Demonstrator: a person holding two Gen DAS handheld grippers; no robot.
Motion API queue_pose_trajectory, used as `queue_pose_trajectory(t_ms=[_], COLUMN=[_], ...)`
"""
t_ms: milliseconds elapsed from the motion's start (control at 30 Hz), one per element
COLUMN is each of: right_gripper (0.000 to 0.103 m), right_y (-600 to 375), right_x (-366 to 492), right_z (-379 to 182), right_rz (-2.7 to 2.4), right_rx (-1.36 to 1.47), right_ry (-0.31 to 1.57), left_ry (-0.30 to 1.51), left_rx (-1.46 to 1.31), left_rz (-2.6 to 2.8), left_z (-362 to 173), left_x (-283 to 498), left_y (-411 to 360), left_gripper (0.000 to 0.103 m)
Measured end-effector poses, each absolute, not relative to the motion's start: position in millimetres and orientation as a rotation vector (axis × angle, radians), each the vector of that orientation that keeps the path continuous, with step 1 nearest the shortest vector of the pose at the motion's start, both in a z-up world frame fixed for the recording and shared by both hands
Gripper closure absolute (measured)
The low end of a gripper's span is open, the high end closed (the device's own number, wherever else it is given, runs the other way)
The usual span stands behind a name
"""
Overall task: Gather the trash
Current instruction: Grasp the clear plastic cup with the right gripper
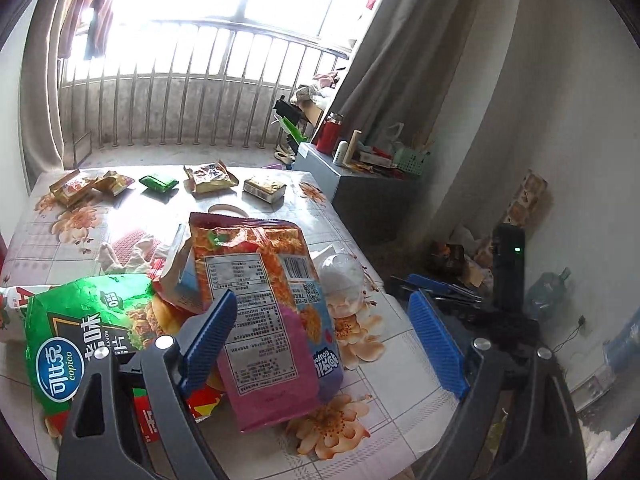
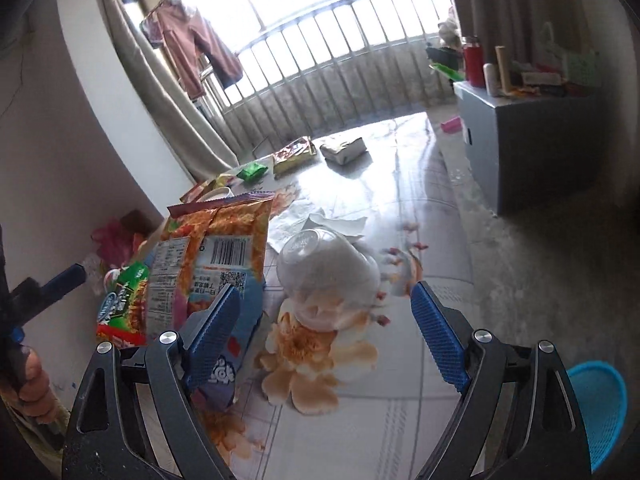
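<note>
Both tools are tilting downward over the counter (image 1: pixel 384 364), which is wearing a flower-print cloth. The left tool (image 1: pixel 332 336) is standing with its blue pads wide apart and gripping nothing; the pink and orange snack bag (image 1: pixel 264 320) is lying between and just beyond them, its near end overlapping the left pad in the picture. A green chip bag (image 1: pixel 88 320) is lying to the left of that bag, partly under it. The right tool (image 2: pixel 324 336) is likewise spread wide and empty. A clear plastic cup (image 2: pixel 328 276) is lying on its side on the counter just beyond the gap between its pads, with the same snack bag (image 2: pixel 212 256) at the left pad. A crumpled white tissue (image 2: pixel 336 224) is lying just past the cup. Small snack packets (image 1: pixel 208 178) are sitting in a row along the far edge. A blue mesh basket (image 2: pixel 600 412) is showing at the near right, below the counter.
</note>
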State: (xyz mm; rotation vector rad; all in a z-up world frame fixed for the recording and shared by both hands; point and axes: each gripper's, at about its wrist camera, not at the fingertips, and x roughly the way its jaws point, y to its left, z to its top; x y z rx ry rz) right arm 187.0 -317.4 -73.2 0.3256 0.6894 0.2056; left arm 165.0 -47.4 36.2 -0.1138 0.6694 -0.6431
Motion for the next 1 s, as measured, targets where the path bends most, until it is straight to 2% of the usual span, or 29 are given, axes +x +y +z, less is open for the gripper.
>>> queue_pose_trajectory(t_ms=[167, 333, 400, 433, 667, 800, 1000], right_gripper=[0.02, 0.021, 0.034, 0.034, 0.034, 0.035, 0.035], right_y=[-302, -295, -296, -298, -310, -315, -322], right_x=[225, 251, 254, 253, 228, 203, 158], right_z=[-87, -95, -98, -98, -94, -94, -93], right_rz=[0.249, 0.26, 0.257, 0.263, 0.222, 0.19, 0.148], right_rx=[0.245, 0.226, 0.236, 0.254, 0.29, 0.281, 0.294], right_ry=[0.747, 0.79, 0.806, 0.808, 0.788, 0.779, 0.76], left_ry=[0.687, 0.711, 0.726, 0.729, 0.746, 0.835, 0.963], left_rx=[-0.152, -0.164, -0.172, -0.172, -0.094, -0.056, 0.1], left_rz=[-0.654, -0.673, -0.683, -0.686, -0.743, -0.78, -0.823], left_z=[31, 28, 28, 29, 52, 59, 42], left_x=[181, 190, 194, 196, 213, 235, 252], left_y=[-45, -49, -51, -53, -77, -100, -163], left_gripper=[0.018, 0.027, 0.03, 0.032, 0.038, 0.048, 0.05])
